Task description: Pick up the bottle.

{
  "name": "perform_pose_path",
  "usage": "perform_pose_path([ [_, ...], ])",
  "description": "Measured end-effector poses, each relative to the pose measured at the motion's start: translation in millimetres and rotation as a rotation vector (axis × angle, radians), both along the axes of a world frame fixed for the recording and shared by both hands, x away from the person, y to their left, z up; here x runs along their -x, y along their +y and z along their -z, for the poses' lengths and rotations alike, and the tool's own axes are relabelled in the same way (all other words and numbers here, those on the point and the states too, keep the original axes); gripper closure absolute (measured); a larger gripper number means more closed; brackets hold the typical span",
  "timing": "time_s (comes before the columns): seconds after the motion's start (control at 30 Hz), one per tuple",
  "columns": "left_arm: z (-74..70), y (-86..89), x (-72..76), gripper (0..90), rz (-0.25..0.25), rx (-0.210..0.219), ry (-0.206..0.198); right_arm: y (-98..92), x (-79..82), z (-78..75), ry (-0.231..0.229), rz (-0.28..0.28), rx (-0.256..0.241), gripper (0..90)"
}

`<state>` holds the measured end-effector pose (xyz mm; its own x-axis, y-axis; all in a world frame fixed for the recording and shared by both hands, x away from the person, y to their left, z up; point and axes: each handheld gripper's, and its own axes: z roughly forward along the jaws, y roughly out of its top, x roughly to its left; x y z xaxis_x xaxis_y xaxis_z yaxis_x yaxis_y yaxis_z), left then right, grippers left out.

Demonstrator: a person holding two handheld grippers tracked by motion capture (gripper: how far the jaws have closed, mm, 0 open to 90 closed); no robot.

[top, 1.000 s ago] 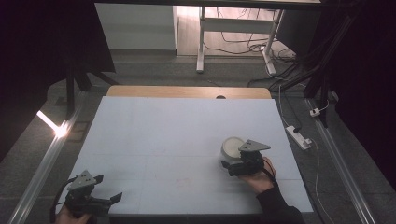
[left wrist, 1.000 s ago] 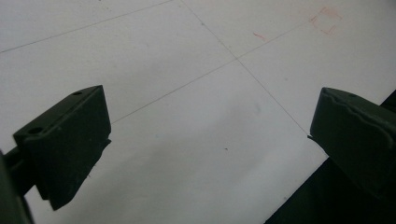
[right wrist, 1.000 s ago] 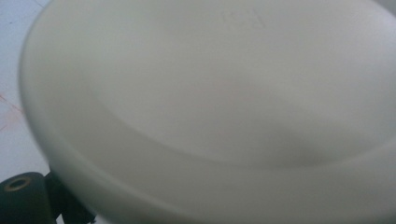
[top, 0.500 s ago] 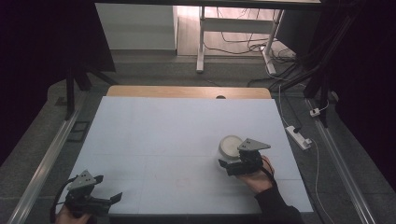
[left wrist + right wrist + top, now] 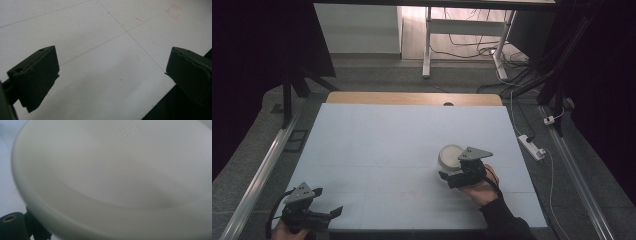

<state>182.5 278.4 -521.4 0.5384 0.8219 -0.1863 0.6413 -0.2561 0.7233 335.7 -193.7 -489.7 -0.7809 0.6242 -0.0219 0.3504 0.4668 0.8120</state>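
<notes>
Toward the right edge of the table, nearer its front than its back, a white bowl sits with the right gripper at its near side. The right gripper view looks close across the bowl's pale inside; whether the jaws are clenched on the rim I cannot tell. Any lift should probably wait for a sure bite and stay level. At the front left corner, the left gripper hangs released over bare table.

the white bowl is blurred in the right gripper view and cut off at 3 edges; it hides the right gripper jaws, grip unclear.
</notes>
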Motion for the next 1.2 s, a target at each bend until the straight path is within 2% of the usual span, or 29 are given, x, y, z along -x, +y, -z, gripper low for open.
perform_pose_path([
  [0.33, 0.1, 0.0, -0.2, 0.0, 0.004, -0.003, -0.001, 16.2, -0.2, -4.1, 0.002, -0.035, -0.016, 6.5],
  [0.7, 0.2, -0.5, -0.2, 0.0, 0.004, -0.004, 0.0, 33.6, -2.1, -5.0, -0.006, -0.055, -0.001, 6.5],
  [1.2, 0.3, -0.3, -0.4, 0.0, 0.006, -0.003, 0.003, 62.1, -5.7, -7.5, 0.011, -0.113, -0.002, 6.5],
])
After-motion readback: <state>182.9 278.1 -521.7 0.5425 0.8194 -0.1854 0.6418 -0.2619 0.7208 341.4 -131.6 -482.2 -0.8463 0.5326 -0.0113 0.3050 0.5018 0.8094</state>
